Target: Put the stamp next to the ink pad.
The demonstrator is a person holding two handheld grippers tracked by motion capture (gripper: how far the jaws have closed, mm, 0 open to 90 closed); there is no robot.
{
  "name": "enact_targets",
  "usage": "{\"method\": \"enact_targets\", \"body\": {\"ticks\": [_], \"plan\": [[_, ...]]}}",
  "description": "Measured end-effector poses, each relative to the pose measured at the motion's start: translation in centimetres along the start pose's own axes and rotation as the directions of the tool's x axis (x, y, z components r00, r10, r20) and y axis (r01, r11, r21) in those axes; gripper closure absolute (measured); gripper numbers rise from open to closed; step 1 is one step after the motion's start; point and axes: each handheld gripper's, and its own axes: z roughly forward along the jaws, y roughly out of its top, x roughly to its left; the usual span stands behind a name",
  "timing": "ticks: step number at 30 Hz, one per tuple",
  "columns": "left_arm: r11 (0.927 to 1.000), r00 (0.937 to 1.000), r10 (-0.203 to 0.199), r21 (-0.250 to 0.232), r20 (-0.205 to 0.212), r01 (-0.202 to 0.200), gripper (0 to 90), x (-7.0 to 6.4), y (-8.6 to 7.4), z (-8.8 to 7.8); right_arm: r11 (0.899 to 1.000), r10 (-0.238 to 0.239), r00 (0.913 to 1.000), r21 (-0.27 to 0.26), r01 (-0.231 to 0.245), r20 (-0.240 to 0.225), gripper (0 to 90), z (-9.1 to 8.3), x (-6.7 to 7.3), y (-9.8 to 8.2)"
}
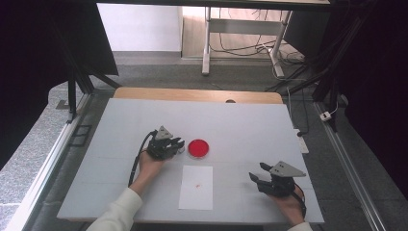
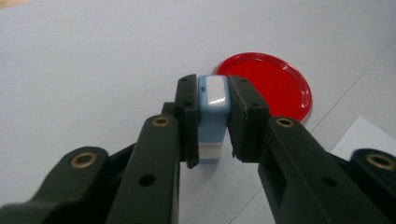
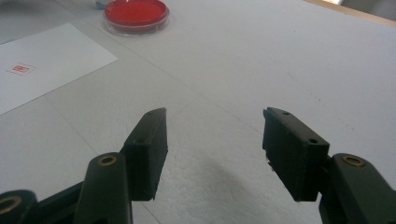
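Observation:
My left gripper (image 1: 179, 144) is shut on a small blue-and-white stamp (image 2: 213, 100), which stands upright on the table between its jaws. Just right of it sits a round red ink pad (image 1: 198, 148), which lies just behind the stamp (image 2: 275, 86) in the left gripper view. A white sheet of paper (image 1: 196, 186) lies near the front edge, with a small red stamped mark (image 3: 20, 68) on it. My right gripper (image 1: 257, 172) rests at the front right, open (image 3: 215, 114), with bare table between its jaws. The ink pad (image 3: 136, 14) is far off at the top left of its view.
The white table top (image 1: 240, 120) has a wooden strip (image 1: 197, 95) along its far edge. Metal rails run along both sides. Beyond the table are a desk's legs and loose cables (image 1: 250, 48) on the floor.

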Motion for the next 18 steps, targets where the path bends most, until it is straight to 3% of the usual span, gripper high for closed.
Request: {"method": "enact_targets", "body": {"ticks": [7, 12, 18], "plan": [[0.9999, 0.9999, 0.01, -0.013, 0.004, -0.01, 59.3, -0.2, 0.2, -0.1, 1.0, -0.001, 1.0, 0.0, 0.001, 0.0, 39.6, 0.0, 0.0, 0.0], [0.9995, 1.0, -0.004, -0.033, -0.001, 0.004, 45.8, -0.2, 0.3, -0.4, 1.0, 0.001, 1.0, -0.004, -0.001, -0.002, 39.6, 0.0, 0.0, 0.0], [0.9992, 0.9997, -0.022, -0.033, 0.008, 0.022, 35.8, 0.0, 0.5, -1.0, 1.0, 0.002, 1.0, -0.005, -0.002, -0.006, 39.5, 0.0, 0.0, 0.0]]}}
